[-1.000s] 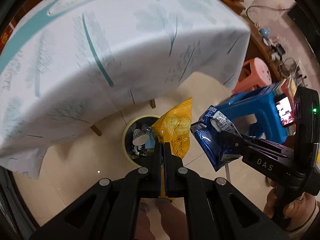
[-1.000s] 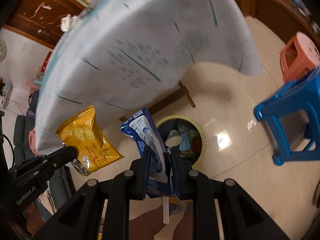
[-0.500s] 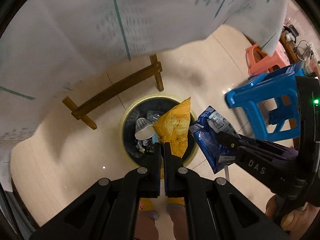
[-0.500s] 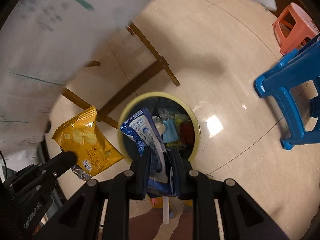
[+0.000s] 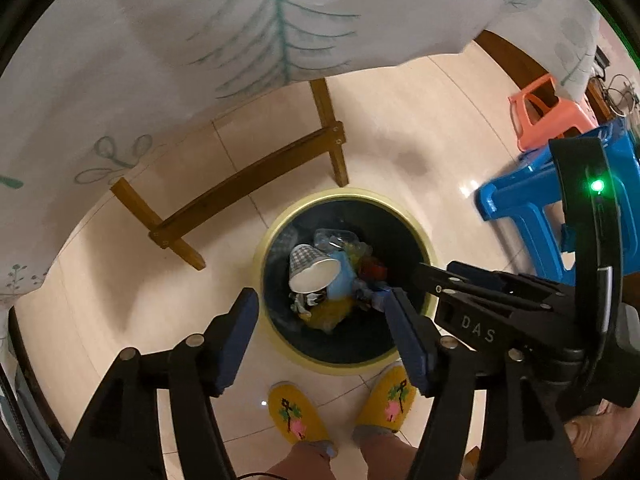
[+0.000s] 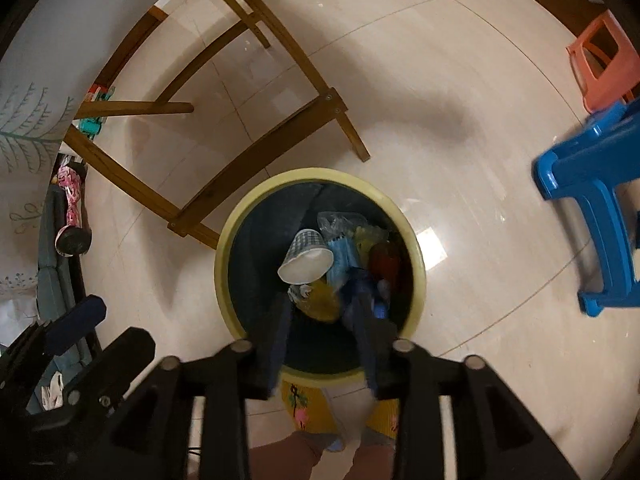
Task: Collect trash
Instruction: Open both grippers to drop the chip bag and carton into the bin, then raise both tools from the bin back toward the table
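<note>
Both wrist cameras look steeply down at the floor from above, each framed by its own claw's black fingers at the bottom edge.

The left wrist view sits slightly left of the round yellow-rimmed waste bin with a dark liner [image 5: 424, 248], which lies near its centre, fairly near below; the right claw [image 5: 404, 280] enters from its right side.

The right wrist view hangs almost straight over the same bin [image 6: 224, 248], and the left claw [image 6: 84, 316] shows at its lower left.

Both views share the bin, the wooden table legs with a crossbar [image 5: 248, 176] [image 6: 256, 148] behind it, the blue plastic stool [image 5: 516, 200] [image 6: 588, 184] to the right, the orange plastic stool [image 5: 540, 108] [image 6: 604, 68] beyond, and the yellow embroidered slippers [image 5: 296, 412] [image 6: 300, 404] below.
</note>
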